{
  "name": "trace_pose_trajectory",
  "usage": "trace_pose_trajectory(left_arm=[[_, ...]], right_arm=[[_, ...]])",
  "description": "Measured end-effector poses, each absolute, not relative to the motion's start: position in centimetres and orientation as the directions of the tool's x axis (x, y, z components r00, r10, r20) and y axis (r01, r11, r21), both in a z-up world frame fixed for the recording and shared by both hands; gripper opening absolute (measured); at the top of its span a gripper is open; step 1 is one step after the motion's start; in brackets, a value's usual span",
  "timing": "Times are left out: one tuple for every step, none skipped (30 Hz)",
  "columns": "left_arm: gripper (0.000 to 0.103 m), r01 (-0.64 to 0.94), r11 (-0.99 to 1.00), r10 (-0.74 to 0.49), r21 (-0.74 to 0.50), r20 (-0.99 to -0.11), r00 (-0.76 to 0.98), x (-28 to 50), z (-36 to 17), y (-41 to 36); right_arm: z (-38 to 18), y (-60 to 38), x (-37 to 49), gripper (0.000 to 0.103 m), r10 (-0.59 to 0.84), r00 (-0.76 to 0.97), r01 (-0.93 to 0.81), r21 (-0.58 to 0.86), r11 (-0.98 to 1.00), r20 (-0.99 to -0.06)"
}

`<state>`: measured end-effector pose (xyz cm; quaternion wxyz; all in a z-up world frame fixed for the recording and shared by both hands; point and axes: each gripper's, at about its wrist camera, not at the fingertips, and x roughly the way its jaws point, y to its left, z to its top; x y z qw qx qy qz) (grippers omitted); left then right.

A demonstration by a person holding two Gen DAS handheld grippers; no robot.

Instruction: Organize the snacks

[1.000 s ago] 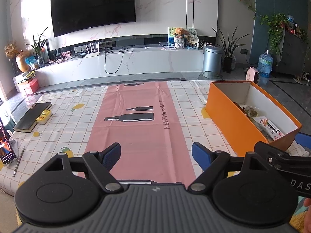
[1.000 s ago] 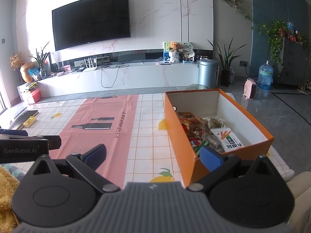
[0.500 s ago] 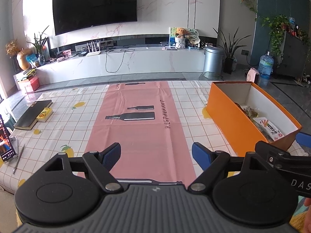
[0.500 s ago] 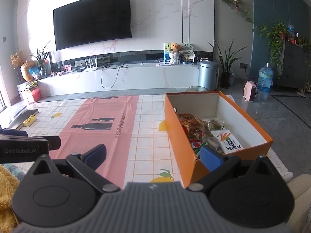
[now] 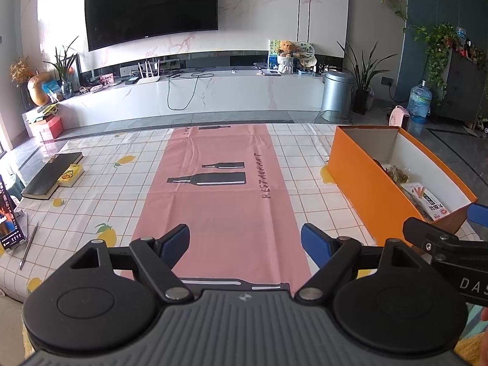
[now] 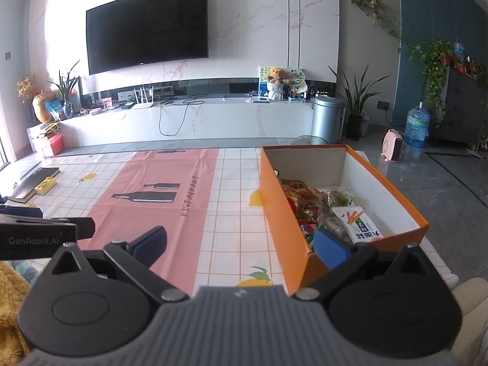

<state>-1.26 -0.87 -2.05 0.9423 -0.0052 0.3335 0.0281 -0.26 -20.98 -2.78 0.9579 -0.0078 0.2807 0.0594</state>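
Far left on table: phone propped upright at edge, pen beside it on checked cloth. Further back: dark book lying flat, small yellow pack touching its right side. Centre: pink runner with bottle prints and "RESTAURANT" lettering, bare of snacks. Left gripper hovering low over near end of runner, jaws spread wide, nothing between blue pads. Right of runner: orange box, lid off, white inside, standing on checked cloth near right table edge. Snacks inside box, piled in near half against left wall: red and brown wrappers, a clear bag of greenish pieces, a white pack with orange sticks printed on it lying flat on top toward near end. Far half of box showing bare white bottom. Right gripper over near left corner of box, jaws released and wide apart, holding nothing; left pad over cloth at runner edge, right pad over box interior just above near snacks, contact not discernible. Right gripper body also visible at right edge of left wrist view, just beside box's near end. Background: wall TV, white console, steel bin, water jug.
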Motion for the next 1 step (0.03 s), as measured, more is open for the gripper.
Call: trace_pose_trajectory(left_arm=[[0.097,-0.059,0.998,0.052,0.010,-0.628,0.777,-1.24,-2.04,-0.82]], right_arm=[[-2.80,-20.91,-0.20,0.099,0.108,0.835,-0.119,0.016,0.993,-0.539]])
